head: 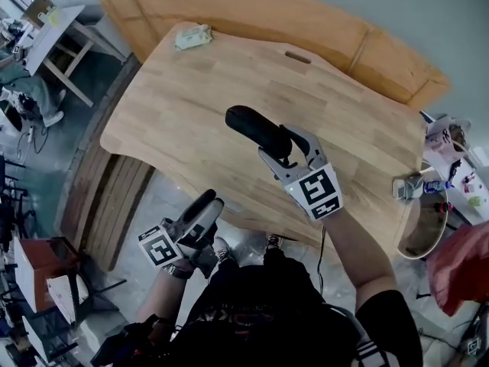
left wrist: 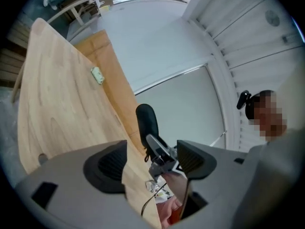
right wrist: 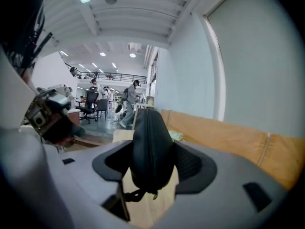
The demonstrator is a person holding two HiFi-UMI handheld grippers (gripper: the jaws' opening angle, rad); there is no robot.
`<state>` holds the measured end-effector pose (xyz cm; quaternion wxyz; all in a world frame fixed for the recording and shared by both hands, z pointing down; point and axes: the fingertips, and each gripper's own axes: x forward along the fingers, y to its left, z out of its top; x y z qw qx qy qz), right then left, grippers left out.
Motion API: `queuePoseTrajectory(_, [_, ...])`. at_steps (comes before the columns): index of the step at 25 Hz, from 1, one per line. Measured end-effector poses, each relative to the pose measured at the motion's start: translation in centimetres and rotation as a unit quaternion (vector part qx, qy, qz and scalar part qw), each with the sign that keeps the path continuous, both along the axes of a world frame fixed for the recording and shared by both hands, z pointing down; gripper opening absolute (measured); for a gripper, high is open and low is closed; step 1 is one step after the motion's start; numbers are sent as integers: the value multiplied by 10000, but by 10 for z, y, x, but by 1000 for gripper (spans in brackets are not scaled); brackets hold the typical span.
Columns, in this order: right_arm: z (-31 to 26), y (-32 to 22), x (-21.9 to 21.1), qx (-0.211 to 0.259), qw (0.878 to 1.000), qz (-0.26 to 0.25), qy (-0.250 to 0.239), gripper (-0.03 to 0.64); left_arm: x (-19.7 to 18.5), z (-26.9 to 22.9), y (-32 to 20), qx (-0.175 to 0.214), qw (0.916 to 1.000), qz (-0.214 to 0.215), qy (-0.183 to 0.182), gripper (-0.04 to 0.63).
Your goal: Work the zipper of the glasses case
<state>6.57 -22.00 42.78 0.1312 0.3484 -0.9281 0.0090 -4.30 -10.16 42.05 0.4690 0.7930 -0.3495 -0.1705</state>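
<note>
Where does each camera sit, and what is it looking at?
Head view: on the person's head, looking down at the wooden table; both arms, left gripper and right gripper show.
Left gripper view: on the left gripper, looking past its open jaws toward the right gripper.
Right gripper view: on the right gripper, looking at the glasses case clamped in its jaws.
Shared: all three show the glasses case.
</note>
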Motion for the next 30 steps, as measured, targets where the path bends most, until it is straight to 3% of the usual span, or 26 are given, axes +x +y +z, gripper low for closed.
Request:
queuePoseTrajectory(5, [-46,65,-39,397,9981,-453,-128,281,6,-46,-26,646,9969,-5,446,397])
queuePoseTrajectory(9, [-60,104,-67,748,9928,-808,480,281,2,-67,-32,920,9940,-122,580,440])
queuePoseTrajectory(20, [-65,154,-115,674,9913,-1035,462,281,-25,-76,-18,751,9872,-7,1405,442])
queuePoseTrajectory(21, [-65,156,-119,670,9912,-1040,461,281,-27,-77,-17,740,9859,10,1499,434])
queuePoseTrajectory(22, [-65,157,-122,662,9913,-1041,457,281,-30,-78,-15,725,9847,5,1583,381])
queuePoseTrajectory(24, [-66,159,-129,636,9913,-1054,472,281,-37,-79,-13,687,9829,-24,1706,373])
queuePoseTrajectory(30, [-74,173,-139,745,9876,-1331,375,284,-66,-83,-13,640,9710,-181,2298,362])
